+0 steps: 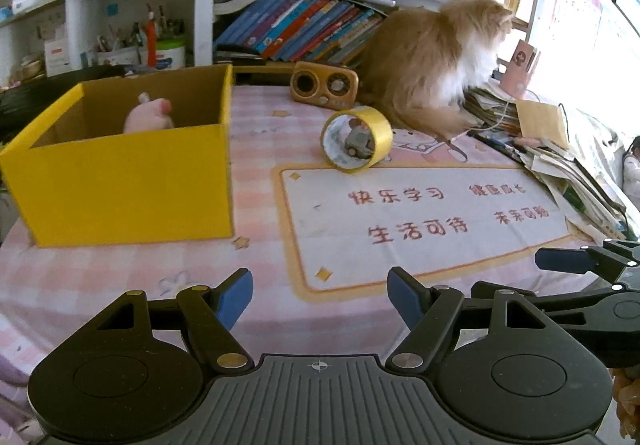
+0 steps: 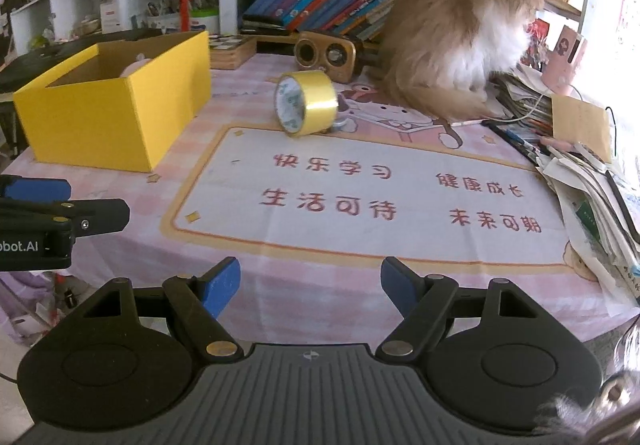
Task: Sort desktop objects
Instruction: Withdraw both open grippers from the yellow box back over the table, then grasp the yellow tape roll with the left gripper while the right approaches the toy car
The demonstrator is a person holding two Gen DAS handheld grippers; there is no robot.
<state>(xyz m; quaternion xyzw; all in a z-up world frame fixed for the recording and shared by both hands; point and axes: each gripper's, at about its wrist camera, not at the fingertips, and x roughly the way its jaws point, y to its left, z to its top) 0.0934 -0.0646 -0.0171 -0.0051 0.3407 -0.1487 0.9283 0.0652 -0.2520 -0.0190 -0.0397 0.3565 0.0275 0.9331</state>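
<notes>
A yellow roll of tape (image 1: pixel 357 138) (image 2: pixel 306 102) stands on edge in the middle of the desk, with a small grey toy car (image 1: pixel 358 144) showing through its core. A yellow cardboard box (image 1: pixel 120 181) (image 2: pixel 116 113) stands open at the left with a pink plush toy (image 1: pixel 149 117) inside. My left gripper (image 1: pixel 320 299) hovers open over the near desk edge, nothing between its fingers. My right gripper (image 2: pixel 311 287) is open and empty as well, side by side with the left one. Both are well short of the tape.
A fluffy orange and white cat (image 1: pixel 436 57) (image 2: pixel 460 45) sits at the back right of the desk. A small brown radio (image 1: pixel 324 85) (image 2: pixel 325 55) stands behind the tape. Piled papers (image 1: pixel 576 173) (image 2: pixel 592 185) crowd the right edge. Bookshelves rise behind. A printed pink mat (image 2: pixel 360 201) covers the desk.
</notes>
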